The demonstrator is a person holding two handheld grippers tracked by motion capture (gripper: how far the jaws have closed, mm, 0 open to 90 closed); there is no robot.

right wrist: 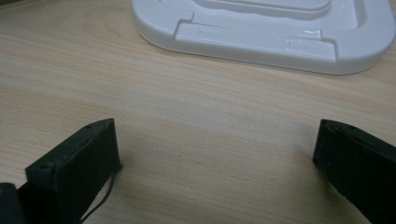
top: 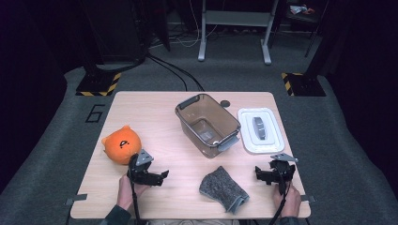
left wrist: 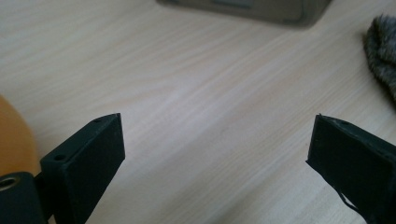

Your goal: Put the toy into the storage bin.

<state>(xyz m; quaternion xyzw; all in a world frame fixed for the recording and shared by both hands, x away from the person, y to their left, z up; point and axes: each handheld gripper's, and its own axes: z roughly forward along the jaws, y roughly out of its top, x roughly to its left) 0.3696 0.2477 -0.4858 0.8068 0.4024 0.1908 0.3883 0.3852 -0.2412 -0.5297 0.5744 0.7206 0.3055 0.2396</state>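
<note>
A large dark "6" (top: 95,113) is marked on the grey floor (top: 56,136), just beyond the far left corner of the desk (top: 155,108). No other text, label or brand can be read; the black marks on the orange toy (top: 121,144) form a face, not letters.

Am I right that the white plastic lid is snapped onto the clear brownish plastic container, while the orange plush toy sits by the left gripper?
Not quite: the white plastic lid lies flat on the wooden table, beside the open clear brownish plastic container, as the high view shows. The orange plush toy does sit by the left gripper.
</note>
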